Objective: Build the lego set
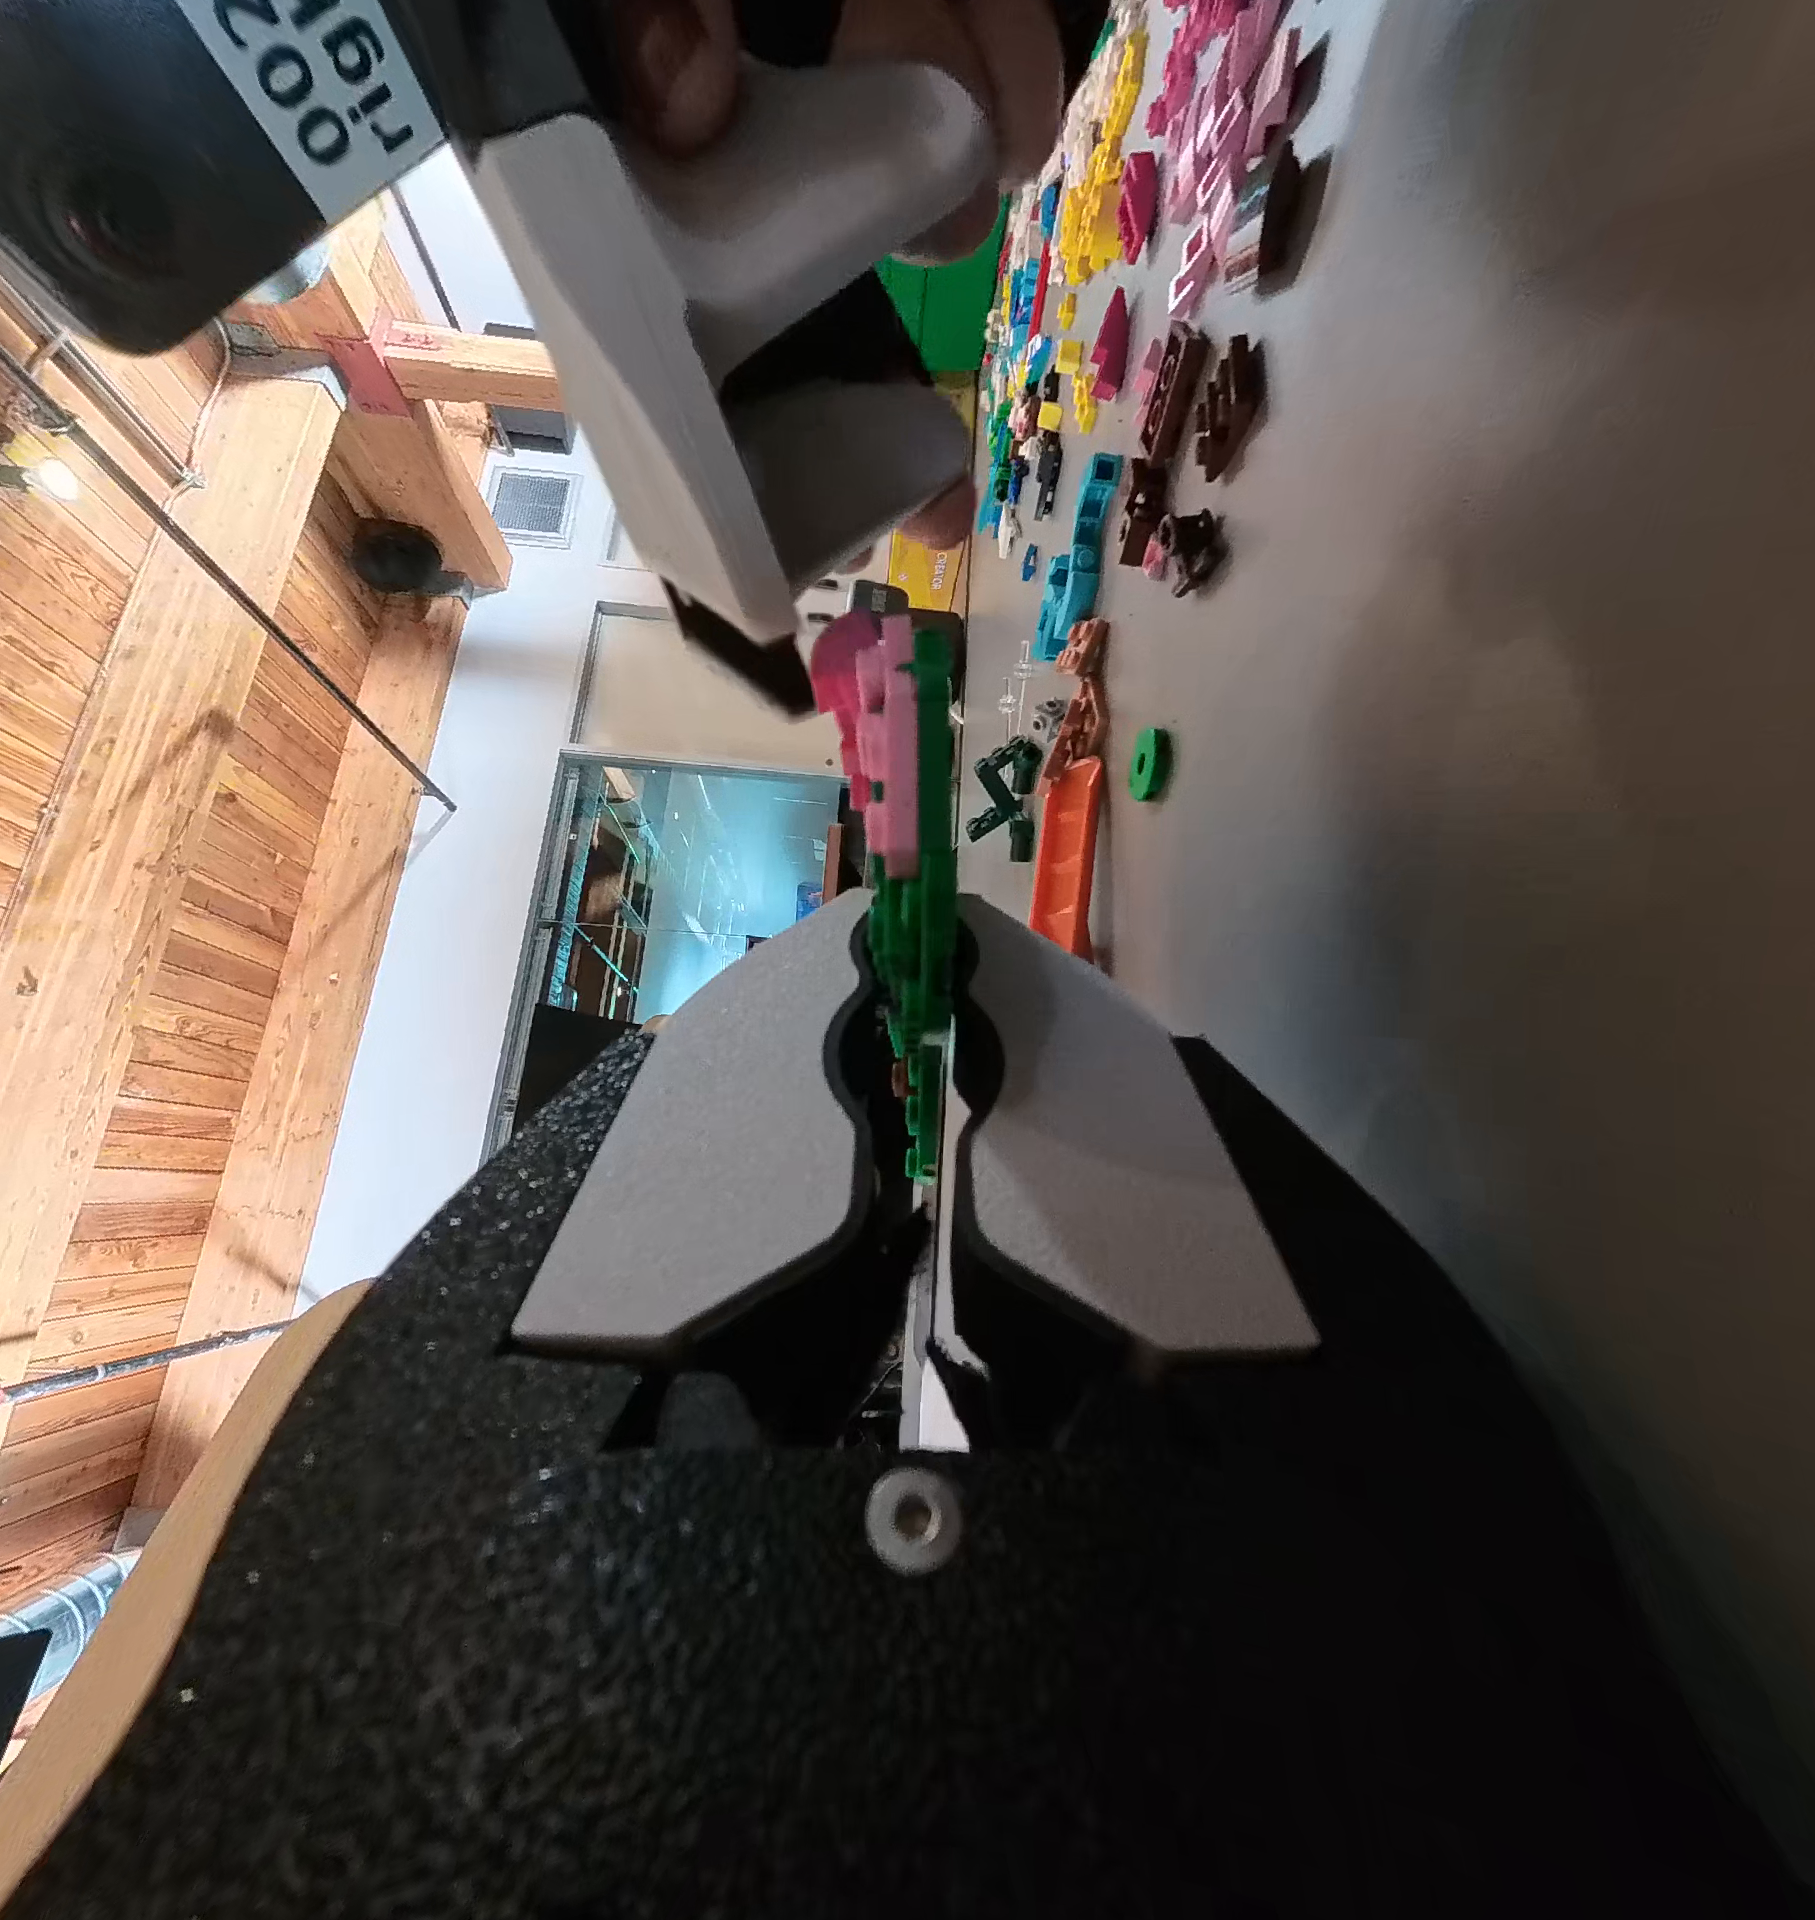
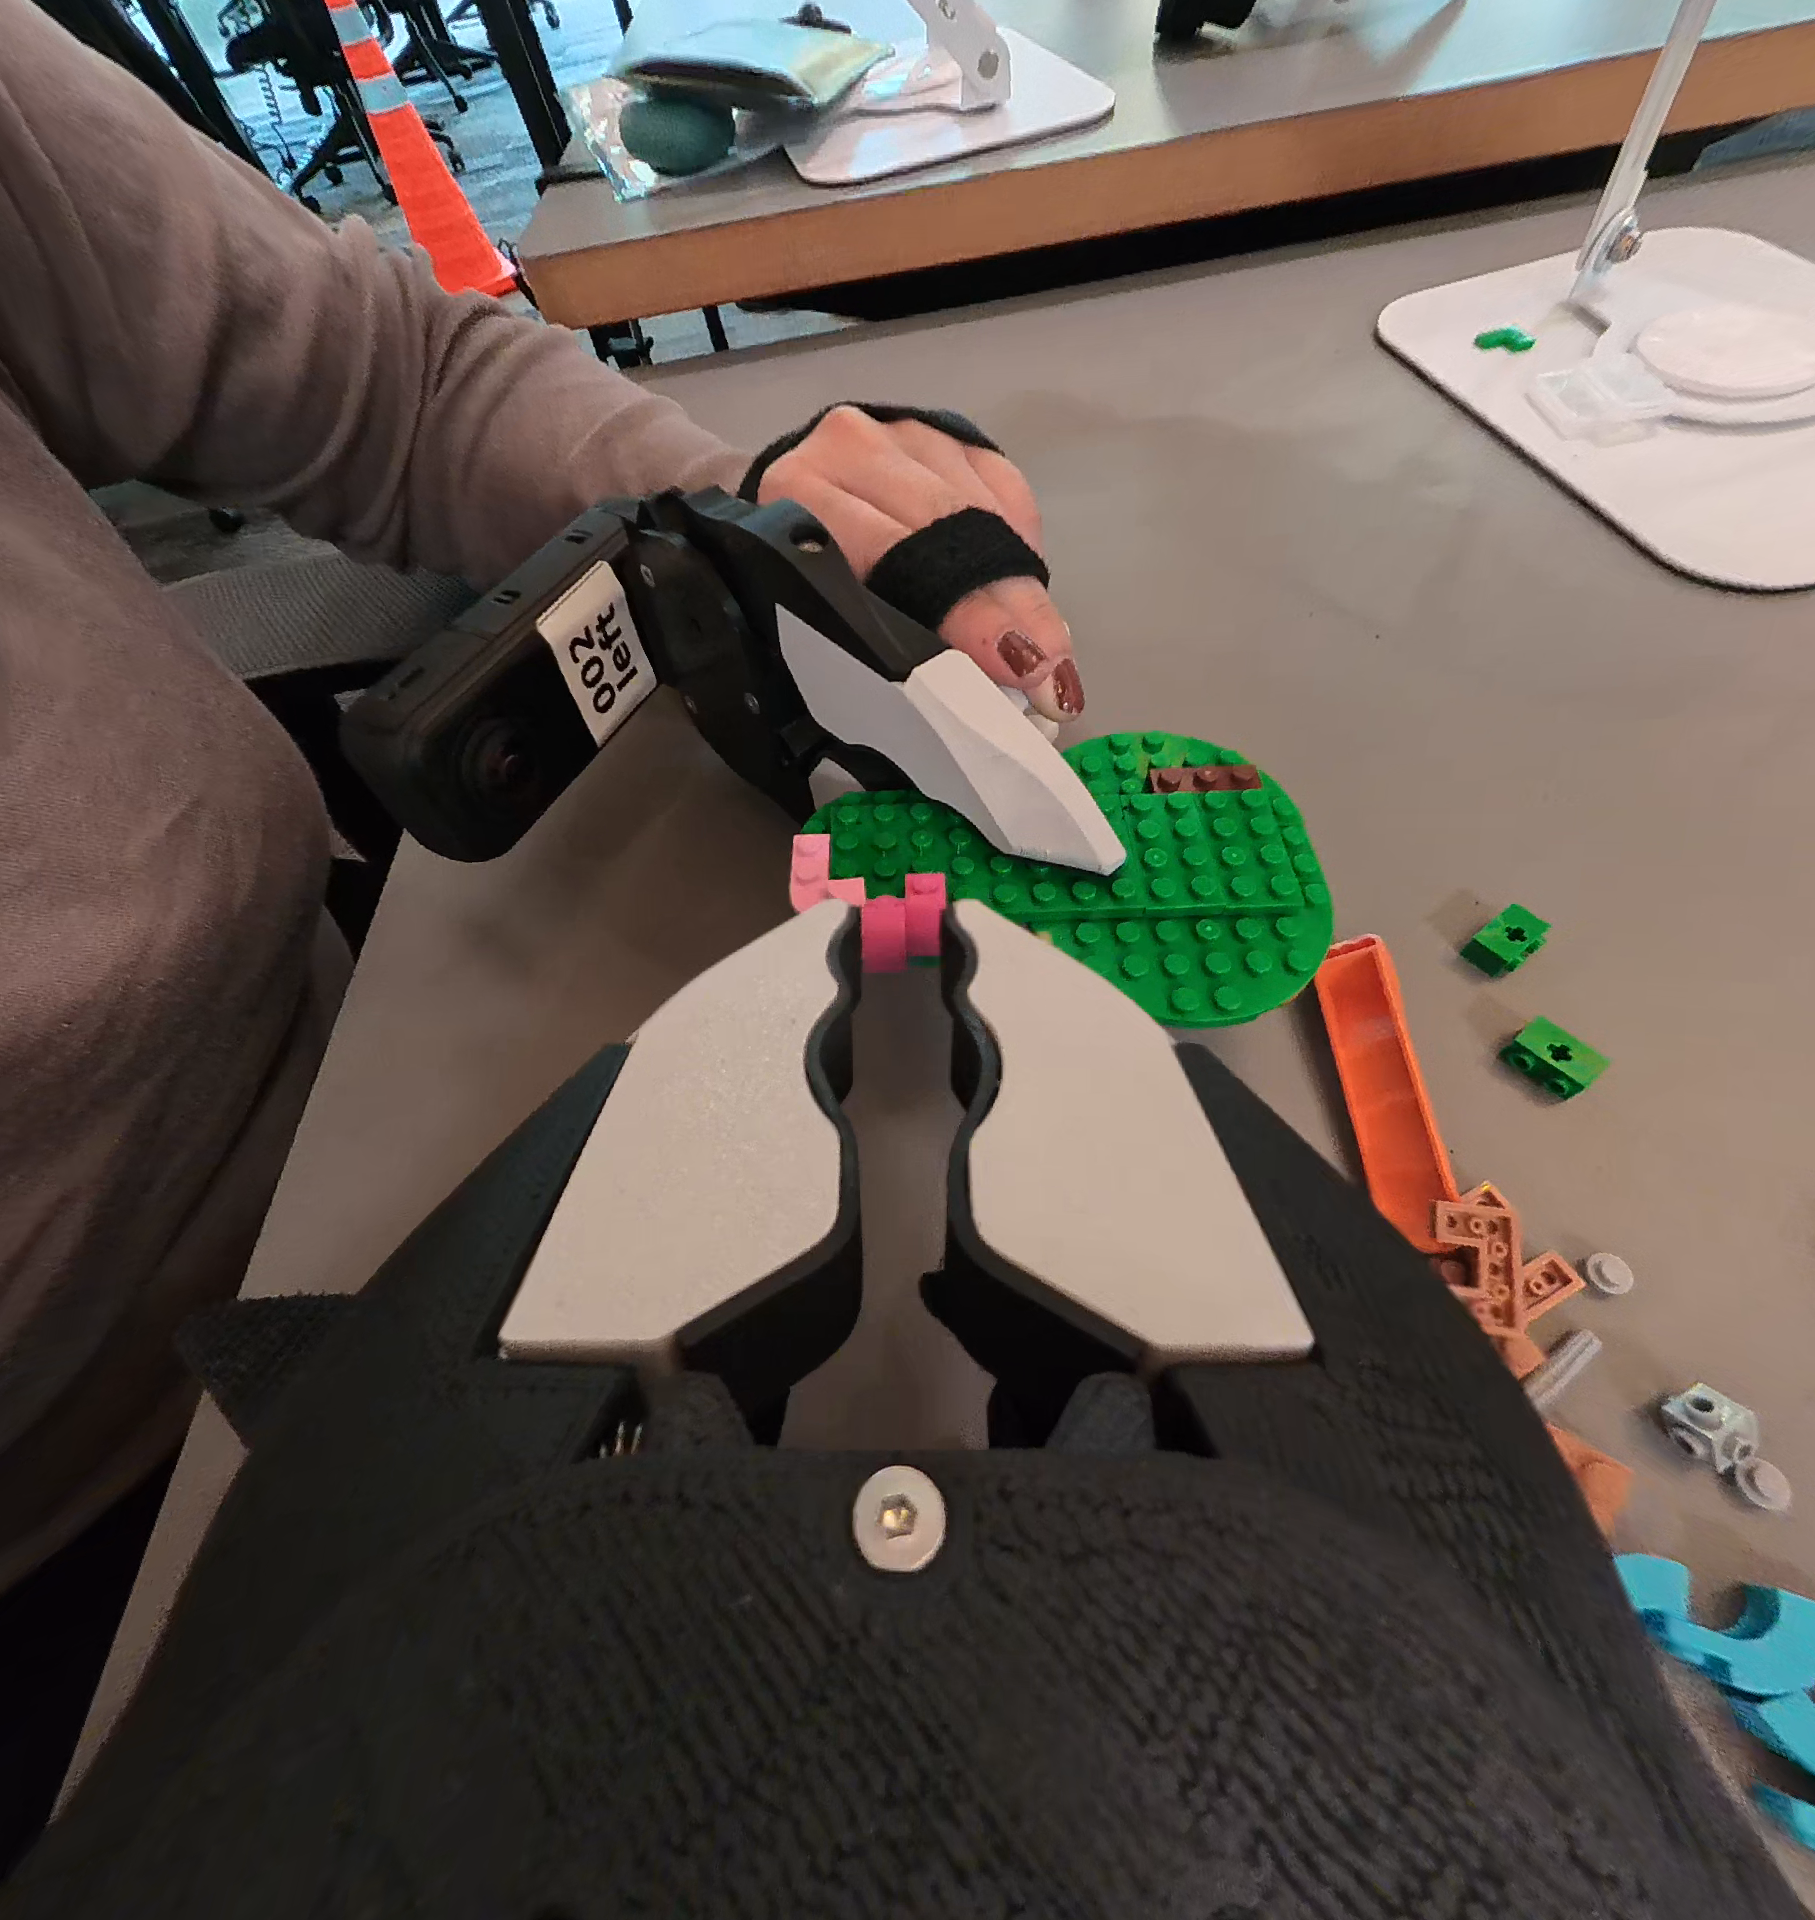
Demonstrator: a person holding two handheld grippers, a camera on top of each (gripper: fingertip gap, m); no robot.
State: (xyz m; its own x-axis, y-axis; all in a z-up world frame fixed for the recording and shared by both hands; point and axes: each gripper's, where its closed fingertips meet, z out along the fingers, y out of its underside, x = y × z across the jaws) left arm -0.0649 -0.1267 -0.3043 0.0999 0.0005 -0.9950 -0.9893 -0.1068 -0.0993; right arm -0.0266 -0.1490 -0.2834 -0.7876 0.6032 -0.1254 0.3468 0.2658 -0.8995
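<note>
The left gripper (image 1: 913, 940) jaws are clamped on the green plate (image 2: 1194, 894), held near the tabletop's (image 2: 1298, 582) near edge. The right gripper (image 2: 895, 920) jaws pinch pink bricks (image 2: 895, 930) on the plate's edge.

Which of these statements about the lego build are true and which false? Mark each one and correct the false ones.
1. The left claw grips the green baseplate. True.
2. The right claw is closed on a pink piece at the baseplate's edge. True: it pinches the pink piece at its tips.
3. The orange tool lies on top of the baseplate. False: it lies on the grey table beside the baseplate.
4. Two small green bricks are attached to the baseplate. False: they lie loose on the table, apart from it.
5. Brown pieces sit on the baseplate. True.
</note>
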